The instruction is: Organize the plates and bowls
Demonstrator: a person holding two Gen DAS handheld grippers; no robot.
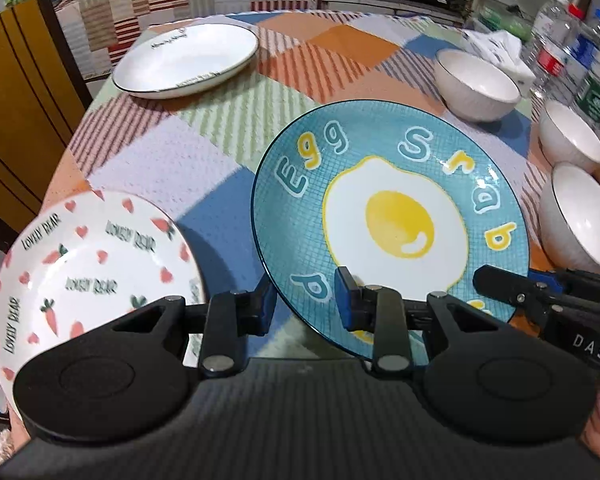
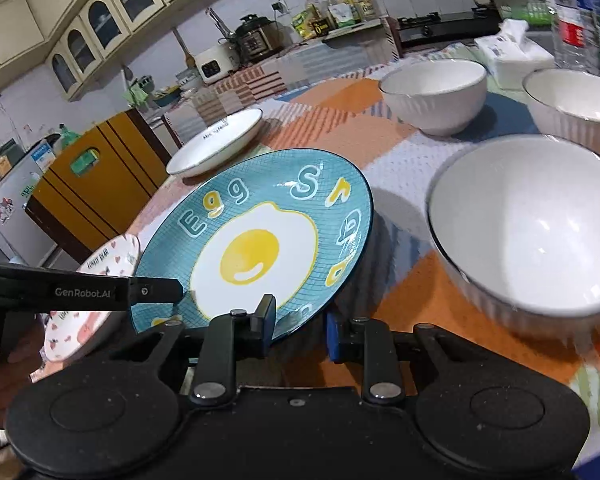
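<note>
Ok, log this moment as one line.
egg plate tilted, lifted | left hand-held gripper open around rim | right hand-held gripper open around rim | three bowls untouched

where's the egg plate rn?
The egg plate sits tilted at the table's near edge, both grippers at its rim, between the heart plate and nearest white bowl.

Teal egg-print plate point(image 1: 388, 220), patchwork tablecloth point(image 1: 204, 144)

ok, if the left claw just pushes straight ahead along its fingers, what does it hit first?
The left claw already straddles the near rim of the tilted blue egg plate, so pushing on would likely drive that rim deeper between the fingers. Whether the pads touch it yet is unclear.
</note>
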